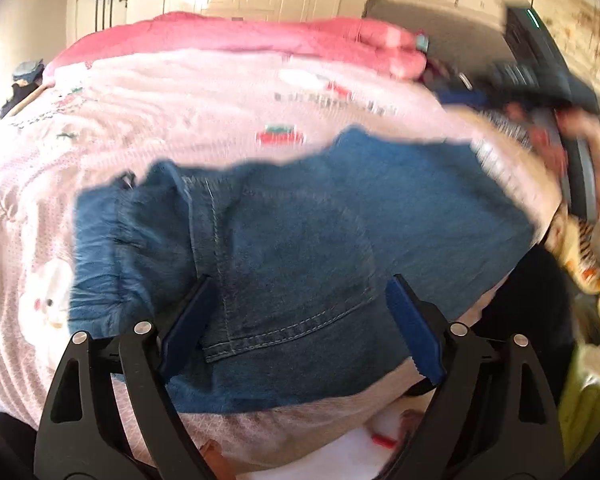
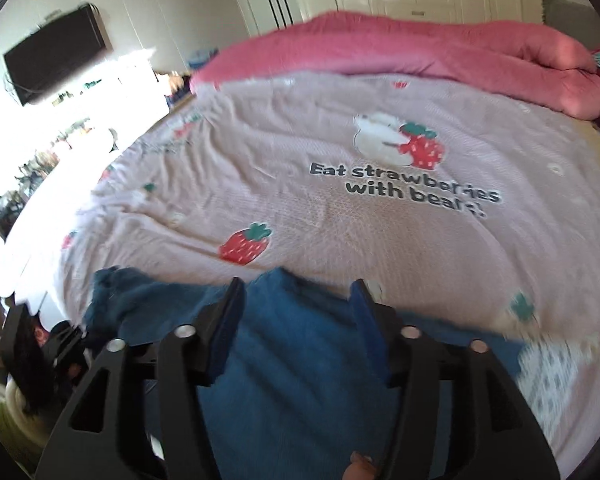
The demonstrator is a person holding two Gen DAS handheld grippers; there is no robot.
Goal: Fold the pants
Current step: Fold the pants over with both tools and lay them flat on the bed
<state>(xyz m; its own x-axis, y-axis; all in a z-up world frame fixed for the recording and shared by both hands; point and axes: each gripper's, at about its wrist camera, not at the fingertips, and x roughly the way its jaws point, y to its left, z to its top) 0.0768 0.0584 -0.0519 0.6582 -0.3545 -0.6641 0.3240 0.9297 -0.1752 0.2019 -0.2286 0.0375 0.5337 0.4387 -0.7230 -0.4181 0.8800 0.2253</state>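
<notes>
Blue denim pants [image 1: 292, 240] lie folded on a pink bedspread [image 1: 180, 120], elastic waistband to the left, a stitched pocket near my left gripper. My left gripper [image 1: 300, 292] is open above the pants, its blue-padded fingers [image 1: 188, 320] spread on either side of the pocket; nothing is held. In the right wrist view the pants [image 2: 300, 360] fill the bottom. My right gripper [image 2: 298, 292] is open over them, near their far edge, holding nothing. The right gripper and hand also show blurred in the left wrist view [image 1: 540, 92].
The bedspread [image 2: 340, 220] has strawberry and bear prints and the words "Eat strawberries with bears". A rolled pink blanket [image 2: 420, 48] lies along the far side. A wall TV [image 2: 56, 56] and cluttered shelf stand left; white wardrobes are behind.
</notes>
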